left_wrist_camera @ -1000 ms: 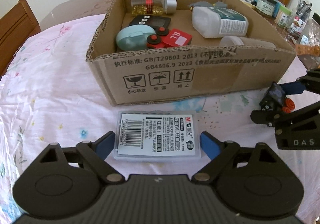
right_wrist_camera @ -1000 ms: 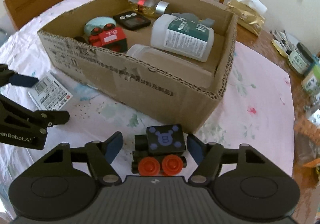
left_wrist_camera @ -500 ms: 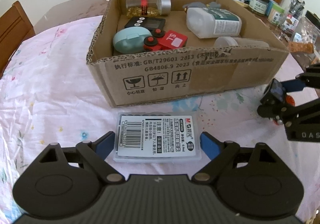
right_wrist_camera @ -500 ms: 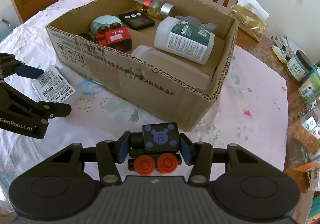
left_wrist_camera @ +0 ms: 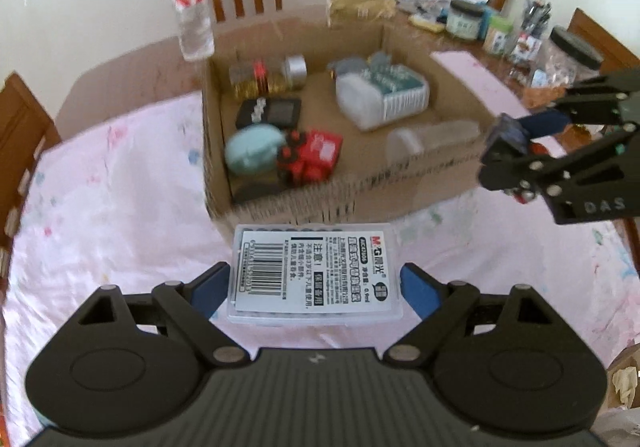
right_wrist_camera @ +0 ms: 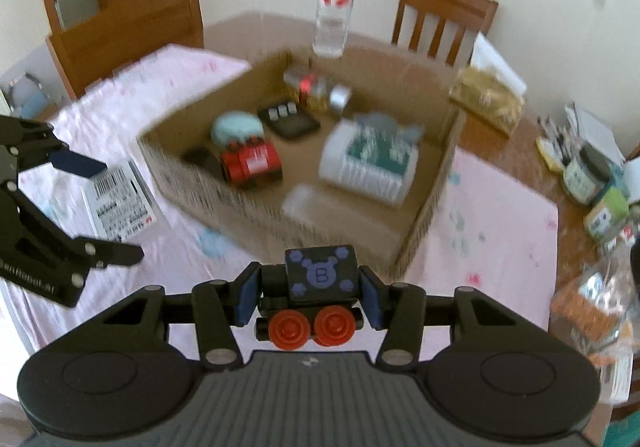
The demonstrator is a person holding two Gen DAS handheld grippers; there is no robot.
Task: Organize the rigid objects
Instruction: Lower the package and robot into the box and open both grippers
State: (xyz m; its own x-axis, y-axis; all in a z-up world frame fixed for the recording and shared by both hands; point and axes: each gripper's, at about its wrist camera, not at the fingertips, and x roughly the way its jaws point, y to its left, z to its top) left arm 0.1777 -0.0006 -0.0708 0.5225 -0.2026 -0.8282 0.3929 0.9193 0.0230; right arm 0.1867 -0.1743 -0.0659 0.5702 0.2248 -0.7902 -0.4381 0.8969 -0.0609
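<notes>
1. Left gripper (left_wrist_camera: 314,279): jaws spread wide, the blue pads against the short sides of a flat case (left_wrist_camera: 314,273). Grip looks closed on it; label faces up. The case seems raised off the cloth, at the near edge of the box (left_wrist_camera: 280,207), likely so it can clear the wall.
2. Right gripper (right_wrist_camera: 306,297): jaws narrowed onto a black toy car (right_wrist_camera: 320,283), pads on its two flanks, orange wheels toward the camera. It is held in the air near the box's front right corner, apparently for lowering inside.
3. Box (right_wrist_camera: 432,183): open cardboard, on the pink cloth (left_wrist_camera: 112,187) of the table. Walls keep the sorted items together.
4. Contents: red car (left_wrist_camera: 314,161) and teal case (left_wrist_camera: 252,149) at the front left corner; timer (left_wrist_camera: 270,113) behind them; jar (left_wrist_camera: 268,75) at the back wall; white bottle (left_wrist_camera: 380,95) lying flat, right of centre; a clear tub (left_wrist_camera: 432,135) against the front wall.
5. Water bottle (right_wrist_camera: 334,3): upright on bare table beyond the back wall.
</notes>
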